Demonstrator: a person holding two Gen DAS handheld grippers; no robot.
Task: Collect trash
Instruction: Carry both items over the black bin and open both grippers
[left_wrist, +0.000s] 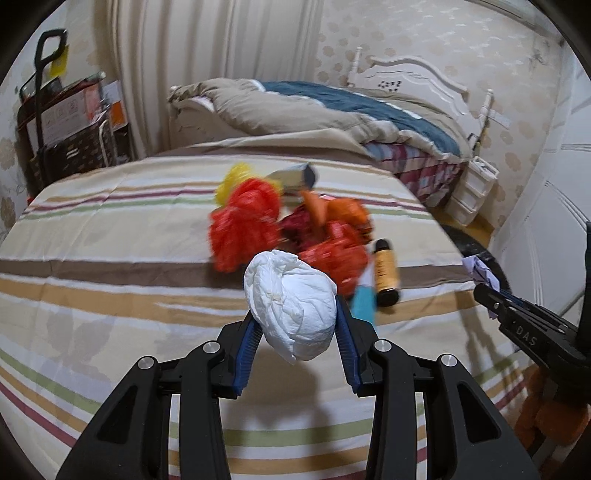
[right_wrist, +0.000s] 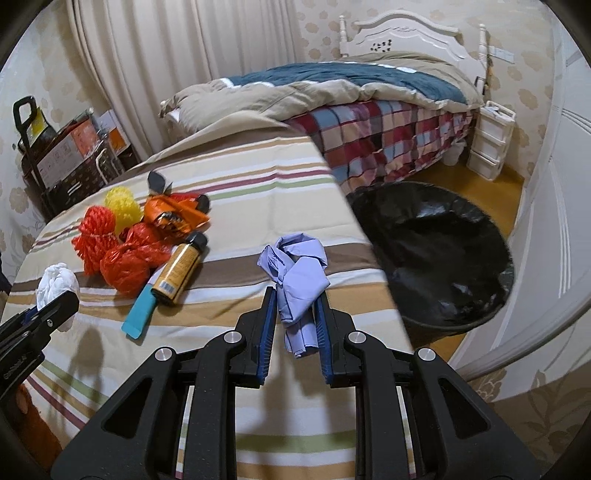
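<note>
My left gripper (left_wrist: 293, 314) is shut on a crumpled white tissue wad (left_wrist: 291, 306) and holds it above the striped bedsheet (left_wrist: 110, 288). It also shows in the right wrist view (right_wrist: 57, 284). My right gripper (right_wrist: 295, 306) is shut on a crumpled lilac glove (right_wrist: 297, 273), held near the bed's right edge. A black-lined trash bin (right_wrist: 436, 251) stands on the floor to the right. Left on the sheet lie red plastic bags (right_wrist: 110, 251), a yellow net (right_wrist: 123, 206), an orange wrapper (right_wrist: 173, 212), an amber bottle (right_wrist: 181, 267) and a teal strip (right_wrist: 138, 312).
A second bed with a tan and blue quilt (right_wrist: 332, 85) and plaid sheet stands behind. A white drawer unit (right_wrist: 491, 140) is by its headboard. A cart with boxes (right_wrist: 66, 151) stands at the far left by the curtain. A white door (right_wrist: 554, 221) is on the right.
</note>
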